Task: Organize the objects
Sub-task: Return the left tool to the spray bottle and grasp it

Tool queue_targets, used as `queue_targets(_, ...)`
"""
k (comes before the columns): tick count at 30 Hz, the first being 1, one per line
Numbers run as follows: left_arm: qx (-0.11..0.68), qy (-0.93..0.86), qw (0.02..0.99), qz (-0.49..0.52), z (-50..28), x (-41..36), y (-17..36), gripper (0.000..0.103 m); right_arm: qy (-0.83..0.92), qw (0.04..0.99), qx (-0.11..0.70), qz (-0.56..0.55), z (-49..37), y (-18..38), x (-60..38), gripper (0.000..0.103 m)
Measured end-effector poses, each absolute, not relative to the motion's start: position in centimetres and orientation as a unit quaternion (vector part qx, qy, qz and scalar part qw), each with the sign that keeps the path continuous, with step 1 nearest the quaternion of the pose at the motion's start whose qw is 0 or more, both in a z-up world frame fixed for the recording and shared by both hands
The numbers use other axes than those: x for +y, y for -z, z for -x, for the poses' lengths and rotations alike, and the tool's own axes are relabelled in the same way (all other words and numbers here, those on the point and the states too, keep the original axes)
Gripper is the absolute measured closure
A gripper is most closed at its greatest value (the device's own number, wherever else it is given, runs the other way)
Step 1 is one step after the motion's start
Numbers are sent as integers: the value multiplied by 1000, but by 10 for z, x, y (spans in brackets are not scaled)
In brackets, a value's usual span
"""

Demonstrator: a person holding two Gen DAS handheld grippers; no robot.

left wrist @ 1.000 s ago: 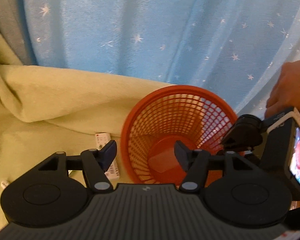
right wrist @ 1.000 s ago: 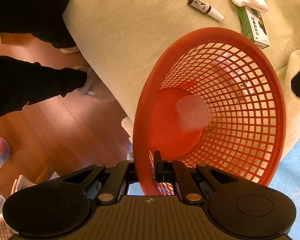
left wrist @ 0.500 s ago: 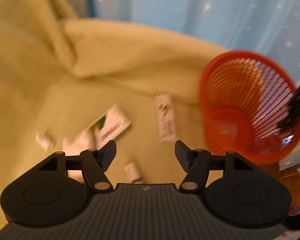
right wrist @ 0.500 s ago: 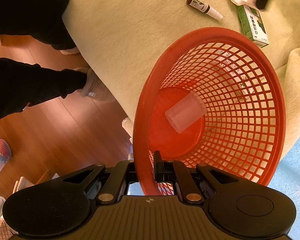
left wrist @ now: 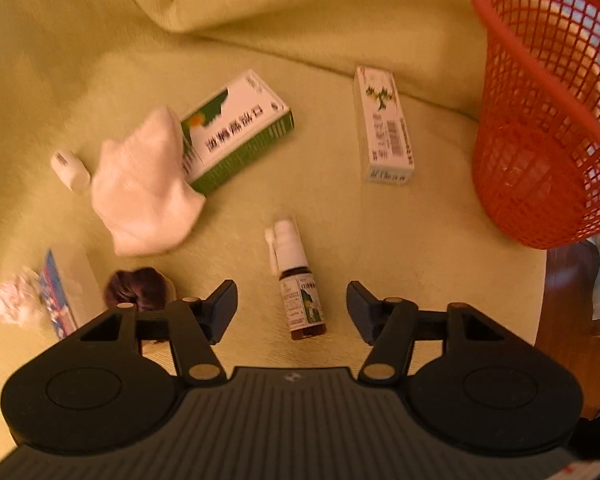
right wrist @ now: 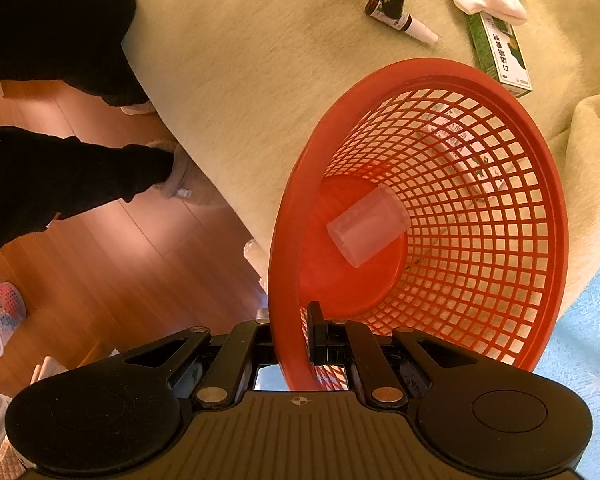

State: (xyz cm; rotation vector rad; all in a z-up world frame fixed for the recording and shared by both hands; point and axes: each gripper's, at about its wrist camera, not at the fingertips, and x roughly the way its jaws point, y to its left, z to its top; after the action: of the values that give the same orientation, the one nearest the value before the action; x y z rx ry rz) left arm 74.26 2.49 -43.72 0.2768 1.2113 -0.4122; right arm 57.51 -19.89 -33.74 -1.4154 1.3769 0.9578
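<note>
our right gripper (right wrist: 294,340) is clamped on the near rim of the red basket (right wrist: 500,128), where a clear cup (right wrist: 366,230) lies on its side. our left gripper (left wrist: 292,306) hangs wide open above the spray bottle (left wrist: 298,292) on the blanket (left wrist: 400,240); farther off lie a sock (left wrist: 144,196) and two boxes.

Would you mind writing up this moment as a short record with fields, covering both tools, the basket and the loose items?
surface: yellow-green blanket
left tool: open, empty, above the spray bottle
right tool: shut on the rim of the red basket
basket contents: one translucent cup lying on its side
loose items: green box, white sock overlapping it, white box, small white cap, blue box, dark hair tie
beyond the blanket edge: wooden floor
</note>
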Motion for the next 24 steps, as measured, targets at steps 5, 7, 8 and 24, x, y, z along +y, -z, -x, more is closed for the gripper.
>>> queue_targets(5,569,180,794,-114,-740,25,449,55,-390,452,558,577,-574,339,-198,101)
queue_targets(7,576,175,791,-107,-741,25,454,61,-390,451,558,577,-575,339,-198,101)
queue_targets(8,579,173,790,-103,-742,26,455,62,-390,451,558,577,-575,339,-198,101)
queue_targets(24,596,171,778,-104,-739,27,466,81,-392,448,559,577,-577,341,-196,101)
